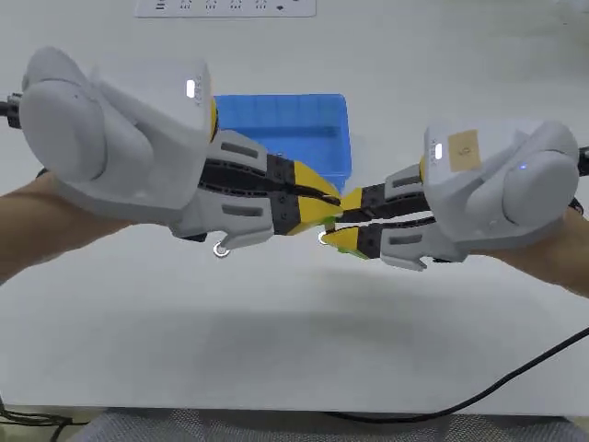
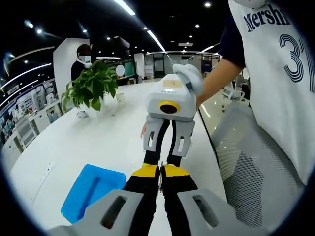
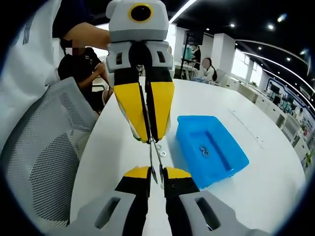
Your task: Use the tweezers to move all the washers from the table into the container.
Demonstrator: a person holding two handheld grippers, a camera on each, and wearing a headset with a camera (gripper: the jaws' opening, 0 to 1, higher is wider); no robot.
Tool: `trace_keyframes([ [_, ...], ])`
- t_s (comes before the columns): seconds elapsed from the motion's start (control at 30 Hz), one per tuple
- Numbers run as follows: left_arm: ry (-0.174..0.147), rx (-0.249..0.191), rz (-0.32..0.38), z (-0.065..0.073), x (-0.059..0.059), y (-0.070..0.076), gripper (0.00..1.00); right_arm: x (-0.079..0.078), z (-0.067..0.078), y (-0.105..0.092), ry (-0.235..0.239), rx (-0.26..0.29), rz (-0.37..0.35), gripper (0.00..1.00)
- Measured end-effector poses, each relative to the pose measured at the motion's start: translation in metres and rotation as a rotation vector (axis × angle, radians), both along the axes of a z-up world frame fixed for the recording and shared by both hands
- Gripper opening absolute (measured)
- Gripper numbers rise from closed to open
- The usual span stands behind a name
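Gripping tweezers lengthwise, left gripper jaws pressed together on shaft, upper centre of right gripper view. Right gripper jaws nearly together around tweezers' tips, bottom centre; whether they clamp, cannot tell. Grippers meet tip to tip mid-frame in head view, over white table. Blue container right of centre, two washers inside. Loose washer on table, just below left gripper in head view.

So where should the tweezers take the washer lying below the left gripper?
The washer lies flat on the table, so its edge offers little to pinch. Probably grip its rim, one tip through the hole and one outside, coming from straight above.
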State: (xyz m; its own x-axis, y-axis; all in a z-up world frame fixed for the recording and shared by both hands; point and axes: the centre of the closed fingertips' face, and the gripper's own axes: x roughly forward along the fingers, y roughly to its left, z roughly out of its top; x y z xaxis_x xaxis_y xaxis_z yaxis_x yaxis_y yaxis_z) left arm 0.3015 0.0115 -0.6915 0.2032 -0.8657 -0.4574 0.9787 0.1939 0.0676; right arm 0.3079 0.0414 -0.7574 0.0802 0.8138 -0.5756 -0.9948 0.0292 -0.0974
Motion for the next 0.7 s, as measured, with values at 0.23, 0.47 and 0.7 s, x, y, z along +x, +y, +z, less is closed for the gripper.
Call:
trace_keyframes([
  [0.23,0.036,0.003,0.022,-0.01,0.011,0.004,0.06,0.012,-0.011,0.004,0.036,-0.001,-0.027,0.11],
  [0.47,0.062,0.002,0.003,-0.019,0.013,0.003,0.06,0.011,-0.021,0.001,0.063,-0.005,-0.032,0.11],
  [0.7,0.082,-0.004,0.01,-0.022,0.016,0.003,0.06,0.013,-0.024,0.0,0.071,-0.004,-0.043,0.12],
])
